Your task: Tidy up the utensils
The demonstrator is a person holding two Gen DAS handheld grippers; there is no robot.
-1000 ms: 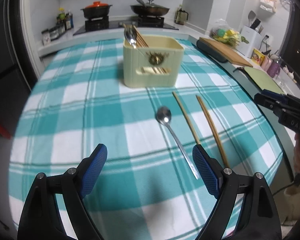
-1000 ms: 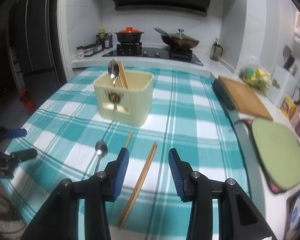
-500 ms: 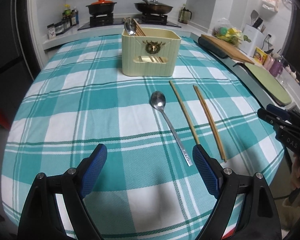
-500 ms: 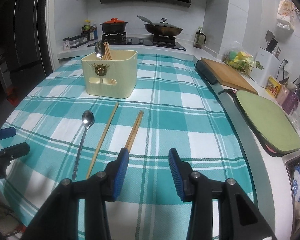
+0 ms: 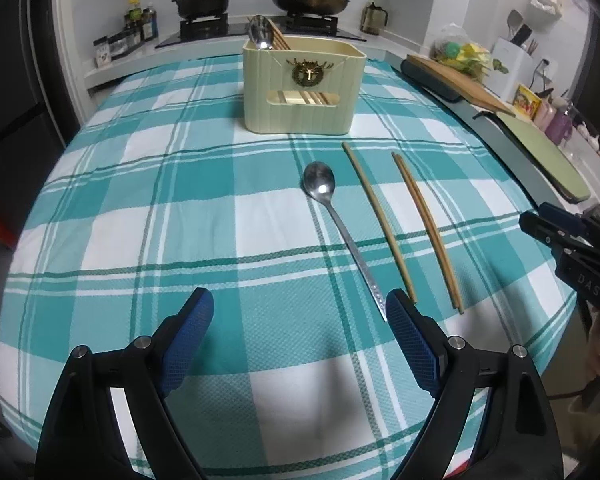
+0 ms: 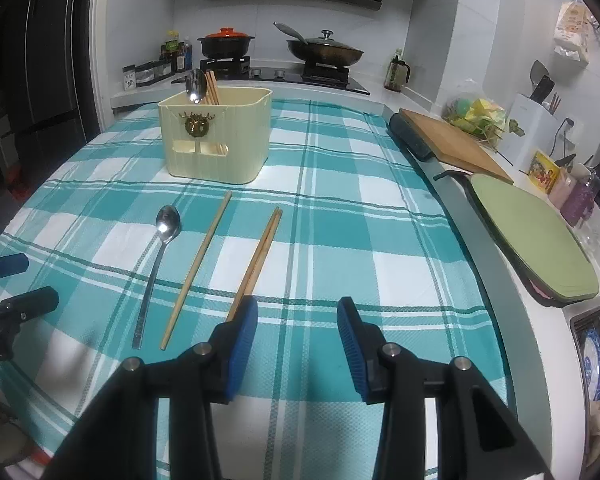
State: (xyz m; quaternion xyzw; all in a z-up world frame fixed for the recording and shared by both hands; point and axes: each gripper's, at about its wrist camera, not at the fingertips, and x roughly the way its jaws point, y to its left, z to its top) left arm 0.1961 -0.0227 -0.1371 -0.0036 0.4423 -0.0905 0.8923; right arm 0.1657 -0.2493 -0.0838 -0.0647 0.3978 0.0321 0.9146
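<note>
A metal spoon (image 5: 340,228) (image 6: 156,264) lies on the teal checked tablecloth (image 5: 180,184). Right of it lie a single wooden chopstick (image 5: 378,220) (image 6: 198,266) and a pair of chopsticks (image 5: 426,226) (image 6: 258,262). A cream utensil holder (image 5: 302,90) (image 6: 214,134) stands behind them and holds a spoon and chopsticks. My left gripper (image 5: 300,322) is open and empty; its right fingertip is beside the spoon handle's end. My right gripper (image 6: 296,328) is open and empty; its left fingertip sits over the near end of the chopstick pair.
A wooden cutting board (image 6: 452,140) and a green mat (image 6: 534,236) lie on the counter at the right. A stove with a red-lidded pot (image 6: 226,42) and a wok (image 6: 324,52) is at the back. The table's front edge is close below both grippers.
Both grippers have pulled back towards the table's front edge, so the utensils sit further up in the views. Both stayed open. The utensils have not moved.
</note>
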